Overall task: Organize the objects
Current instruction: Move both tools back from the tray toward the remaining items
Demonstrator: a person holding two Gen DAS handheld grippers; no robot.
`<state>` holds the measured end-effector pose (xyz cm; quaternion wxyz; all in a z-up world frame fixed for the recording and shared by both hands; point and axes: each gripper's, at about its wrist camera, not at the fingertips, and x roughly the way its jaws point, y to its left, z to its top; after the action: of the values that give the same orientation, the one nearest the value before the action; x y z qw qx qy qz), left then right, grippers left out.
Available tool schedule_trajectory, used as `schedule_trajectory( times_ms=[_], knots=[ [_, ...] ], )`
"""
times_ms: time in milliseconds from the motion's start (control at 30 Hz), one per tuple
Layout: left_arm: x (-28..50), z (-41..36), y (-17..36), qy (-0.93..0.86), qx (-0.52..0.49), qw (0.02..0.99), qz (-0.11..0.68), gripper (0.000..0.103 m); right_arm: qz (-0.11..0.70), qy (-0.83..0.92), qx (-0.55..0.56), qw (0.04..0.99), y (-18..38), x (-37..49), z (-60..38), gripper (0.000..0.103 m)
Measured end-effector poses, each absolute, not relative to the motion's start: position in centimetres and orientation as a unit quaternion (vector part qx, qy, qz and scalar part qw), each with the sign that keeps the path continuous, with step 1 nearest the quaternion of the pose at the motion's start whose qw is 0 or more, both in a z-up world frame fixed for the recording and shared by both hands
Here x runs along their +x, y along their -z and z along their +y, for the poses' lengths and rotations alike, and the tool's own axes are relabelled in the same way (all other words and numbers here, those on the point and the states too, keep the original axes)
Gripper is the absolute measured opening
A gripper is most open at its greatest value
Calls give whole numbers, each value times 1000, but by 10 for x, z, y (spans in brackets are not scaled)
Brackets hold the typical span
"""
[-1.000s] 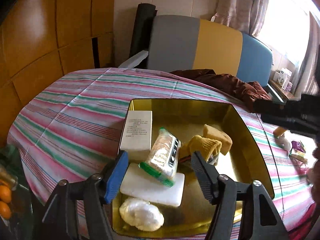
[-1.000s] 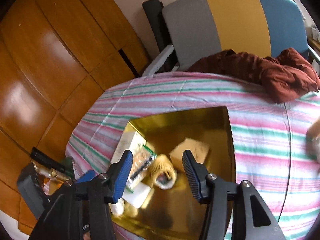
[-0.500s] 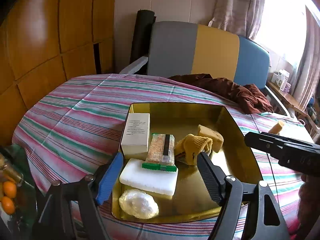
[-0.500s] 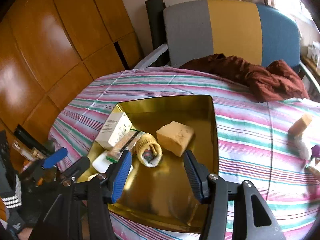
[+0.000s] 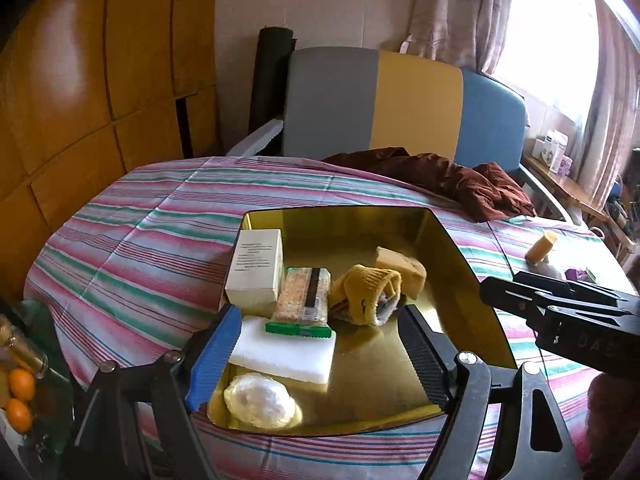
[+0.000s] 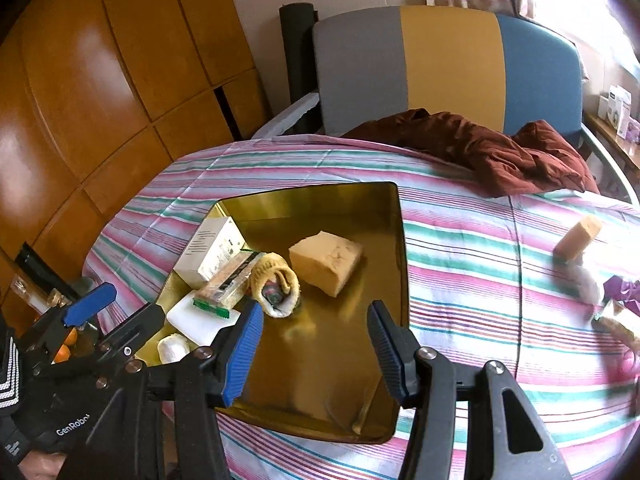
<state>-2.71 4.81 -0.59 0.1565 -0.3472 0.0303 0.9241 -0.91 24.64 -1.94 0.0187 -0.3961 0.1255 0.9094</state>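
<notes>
A gold metal tray (image 5: 476, 292) (image 6: 400, 240) lies on the striped tablecloth. In it are a white box (image 5: 256, 268) (image 6: 212, 250), a green-edged snack pack (image 5: 306, 300) (image 6: 224, 284), a rolled yellow sock (image 5: 368, 294) (image 6: 276, 284), a tan sponge block (image 5: 402, 270) (image 6: 326, 260), a white foam pad (image 5: 284, 352) and a white wrapped lump (image 5: 260, 400). My left gripper (image 5: 320, 356) is open and empty over the tray's near edge. My right gripper (image 6: 316, 352) is open and empty above the tray's near right part.
On the cloth right of the tray lie a small tan block (image 6: 578, 236) (image 5: 542, 246), a white lump (image 6: 590, 284) and purple wrappers (image 6: 624, 290). A brown garment (image 6: 500, 152) lies at the table's far side before a grey, yellow and blue chair (image 6: 448, 64). Oranges (image 5: 20, 396) sit lower left.
The snack pack, held between my left gripper's fingers a second ago, now lies in the tray on the foam pad. Both grippers have drawn back from the tray; the right one moved rightwards.
</notes>
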Motion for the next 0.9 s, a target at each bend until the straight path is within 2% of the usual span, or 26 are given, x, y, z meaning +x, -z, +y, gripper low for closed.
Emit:
schedule_trajectory(
  times_ms=[900],
  knots=[
    [0, 123, 6, -904, -343, 237, 97, 81, 165, -897, -399, 99, 36, 35, 315, 55]
  ],
)
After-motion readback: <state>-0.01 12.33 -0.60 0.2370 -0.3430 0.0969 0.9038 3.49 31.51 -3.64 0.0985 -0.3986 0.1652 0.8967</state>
